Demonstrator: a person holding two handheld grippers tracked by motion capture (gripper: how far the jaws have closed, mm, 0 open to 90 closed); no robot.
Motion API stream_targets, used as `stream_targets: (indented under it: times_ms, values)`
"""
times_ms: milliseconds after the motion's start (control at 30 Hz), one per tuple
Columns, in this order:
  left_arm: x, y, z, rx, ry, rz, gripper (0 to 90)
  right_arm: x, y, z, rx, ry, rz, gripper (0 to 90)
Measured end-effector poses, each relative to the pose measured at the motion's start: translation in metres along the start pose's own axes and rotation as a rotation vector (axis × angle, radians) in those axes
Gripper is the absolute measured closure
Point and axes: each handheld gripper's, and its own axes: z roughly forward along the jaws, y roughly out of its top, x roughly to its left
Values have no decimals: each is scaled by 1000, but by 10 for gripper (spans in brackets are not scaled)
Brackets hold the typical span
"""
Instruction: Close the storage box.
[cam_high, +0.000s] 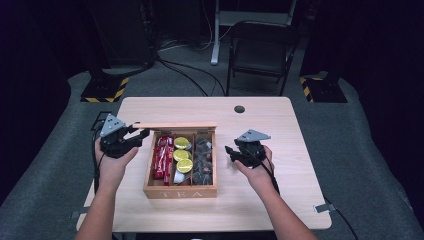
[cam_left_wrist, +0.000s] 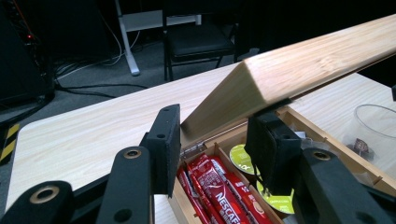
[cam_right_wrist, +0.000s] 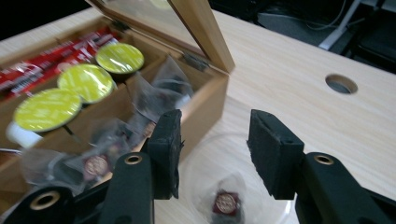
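Holding up the hinged lid (cam_left_wrist: 299, 70) of the wooden tea box (cam_high: 180, 190), left hand-held gripper (cam_left_wrist: 215, 140) clamped on its edge. Hovering over a clear glass cup (cam_right_wrist: 233, 186) containing a dark tea bag (cam_right_wrist: 225, 201), right hand-held gripper (cam_right_wrist: 215, 140) with jaws apart, gripping nothing. Crowding the box: red stick sachets (cam_high: 163, 157), green-lidded pods (cam_high: 182, 154).

I saw the table (cam_high: 260, 107) lit brightly from above while the room around it stayed near black. High view was soft and low-detail. In the right gripper view, the sachets in the tea box (cam_right_wrist: 205, 100) were blurred. The lid (cam_left_wrist: 299, 70) glared pale in the left gripper view; shadows were faint.
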Motion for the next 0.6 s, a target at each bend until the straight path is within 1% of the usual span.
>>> stream_targets:
  times_ms: [67,100,167,200,300,333,367,400,500,600]
  values:
    - [0,0,0,0,-2,-1,554,4,5,-2,-16,12,-10,533]
    - [0,0,0,-1,-2,-2,554,7,6,-3,-22,16,-3,531]
    - [0,0,0,0,-3,-2,553,12,10,-4,-28,26,-13,526]
    - [0,0,0,1,-3,-2,553,15,12,-5,-33,34,-26,522]
    - [0,0,-1,2,-1,-3,553,21,18,-6,-51,42,-29,519]
    - [0,0,-1,2,-2,-3,553,22,22,-6,-54,46,-46,518]
    - [0,0,-1,2,-2,-3,553,24,24,-6,-59,47,-43,518]
    - [0,0,-1,2,-2,-3,553,25,27,-6,-61,50,-53,518]
    - [-1,-1,-1,6,-3,-2,553,29,37,-7,-61,53,-58,518]
    - [-1,-1,-2,7,-5,-2,553,31,45,-7,-77,62,-74,518]
